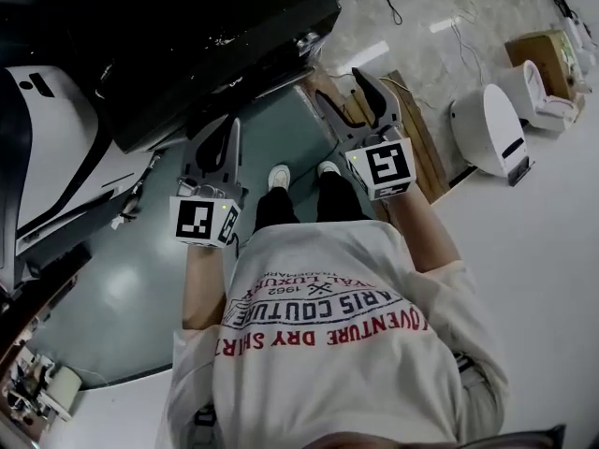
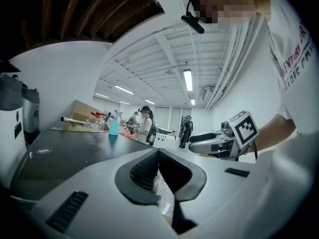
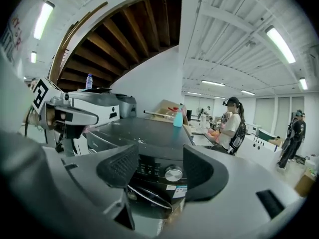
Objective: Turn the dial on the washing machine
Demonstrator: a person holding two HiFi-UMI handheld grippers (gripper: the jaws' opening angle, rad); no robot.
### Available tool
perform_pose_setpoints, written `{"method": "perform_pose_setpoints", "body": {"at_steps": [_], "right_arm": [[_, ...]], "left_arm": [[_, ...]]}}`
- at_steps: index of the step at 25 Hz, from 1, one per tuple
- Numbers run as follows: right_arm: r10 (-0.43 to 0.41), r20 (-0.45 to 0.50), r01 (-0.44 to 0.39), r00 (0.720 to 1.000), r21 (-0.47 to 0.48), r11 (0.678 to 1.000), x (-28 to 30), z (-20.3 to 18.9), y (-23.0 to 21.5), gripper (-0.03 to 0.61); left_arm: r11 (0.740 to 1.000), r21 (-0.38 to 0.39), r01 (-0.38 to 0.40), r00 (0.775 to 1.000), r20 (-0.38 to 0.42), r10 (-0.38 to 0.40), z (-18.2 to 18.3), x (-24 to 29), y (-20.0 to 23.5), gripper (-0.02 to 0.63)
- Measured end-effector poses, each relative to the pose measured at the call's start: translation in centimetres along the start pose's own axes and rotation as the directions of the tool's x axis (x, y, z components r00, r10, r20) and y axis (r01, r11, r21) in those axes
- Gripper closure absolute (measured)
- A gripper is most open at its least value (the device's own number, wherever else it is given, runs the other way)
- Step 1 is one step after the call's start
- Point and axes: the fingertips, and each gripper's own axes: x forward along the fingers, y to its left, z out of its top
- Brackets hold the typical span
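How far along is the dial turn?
Done: nothing yet. In hand: right tongs open and aimed at the washing machine's dial, which sits framed between the jaws but is not touched. Left tongs shut, empty. Remaining: close in, grip the dial, turn it.

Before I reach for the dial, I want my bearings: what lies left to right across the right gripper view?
Left gripper → dial → person in white → person in black.

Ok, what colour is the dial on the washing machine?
The dial is silver, on a black panel; best in the right gripper view.
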Motion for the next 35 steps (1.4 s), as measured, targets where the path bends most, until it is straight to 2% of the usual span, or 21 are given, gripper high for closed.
{"method": "perform_pose_setpoints", "body": {"at_steps": [3, 7, 13, 17, 26, 30, 35], "right_arm": [[0.061, -0.017, -0.062, 0.998, -0.025, 0.998, 2.7, -1.8, -0.9, 0.303], [0.148, -0.052, -0.152, 0.988, -0.07, 0.986, 5.7, -4.4, -2.0, 0.303], [0.191, -0.124, -0.214, 0.974, -0.211, 0.954, 9.5, -9.3, -3.3, 0.291], [0.183, -0.126, -0.211, 0.975, -0.267, 0.94, 11.8, -11.4, -3.5, 0.287], [0.147, -0.099, -0.171, 0.984, -0.313, 0.934, 16.1, -13.8, -3.8, 0.287], [0.11, -0.069, -0.127, 0.992, -0.356, 0.926, 16.8, -13.7, -3.6, 0.287], [0.066, -0.066, -0.085, 0.996, -0.361, 0.929, 17.2, -13.6, -3.8, 0.29]], "left_arm": [[0.998, -0.007, -0.069, 0.997, 0.026, 0.069, -1.1, 1.1, 0.1, 0.598], [0.983, -0.005, -0.185, 0.982, 0.028, 0.185, -3.1, 1.9, -0.5, 0.598], [0.946, 0.029, -0.324, 0.946, -0.009, 0.324, -7.1, 2.3, -0.9, 0.598], [0.917, 0.02, -0.398, 0.917, 0.004, 0.398, -8.9, 2.5, -0.4, 0.598], [0.86, -0.009, -0.511, 0.859, 0.007, 0.511, -12.4, 2.9, 1.0, 0.598], [0.851, -0.052, -0.522, 0.853, -0.003, 0.523, -13.4, 2.6, 0.7, 0.598], [0.848, -0.015, -0.53, 0.848, -0.013, 0.53, -13.8, 2.6, 0.4, 0.598]]}}
